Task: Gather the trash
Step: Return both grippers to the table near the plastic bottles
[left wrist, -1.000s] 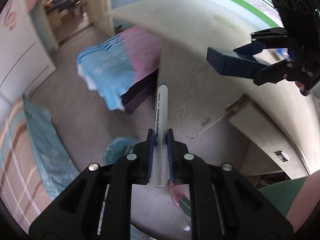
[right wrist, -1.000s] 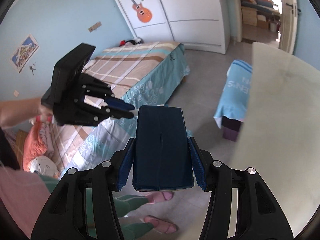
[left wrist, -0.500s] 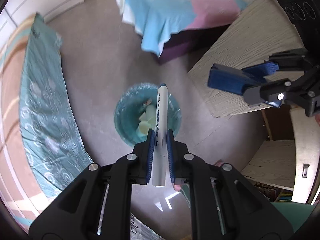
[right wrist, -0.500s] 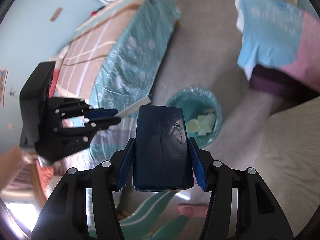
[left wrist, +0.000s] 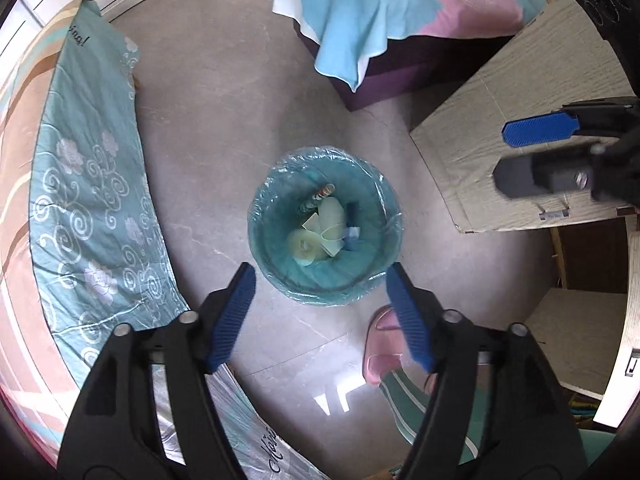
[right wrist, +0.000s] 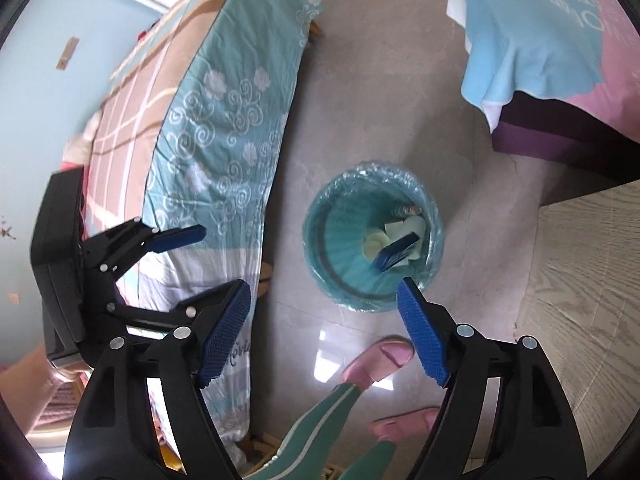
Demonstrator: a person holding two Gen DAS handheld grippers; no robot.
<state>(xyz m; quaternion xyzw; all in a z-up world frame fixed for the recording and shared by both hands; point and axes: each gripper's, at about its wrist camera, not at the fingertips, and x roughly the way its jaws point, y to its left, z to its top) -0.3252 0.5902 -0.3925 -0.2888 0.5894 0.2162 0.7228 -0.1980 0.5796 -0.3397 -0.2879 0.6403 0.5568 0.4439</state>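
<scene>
While both grippers are hanging above the floor, the left gripper (left wrist: 320, 280) is gaping wide and gripping nothing, and the right gripper (right wrist: 324, 292) is likewise spread and bare. The bin (left wrist: 276, 184) is sitting at twelve o'clock just beyond the left fingertips, holding pale scraps (left wrist: 316, 236). In the right view a dark blue box (right wrist: 396, 254) is lying inside the bin (right wrist: 340, 208), toward one o'clock.

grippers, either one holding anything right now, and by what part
Nothing is held. The left gripper and right gripper both have their jaws spread wide and empty above the trash bin. A dark blue box lies inside the bin.
</scene>
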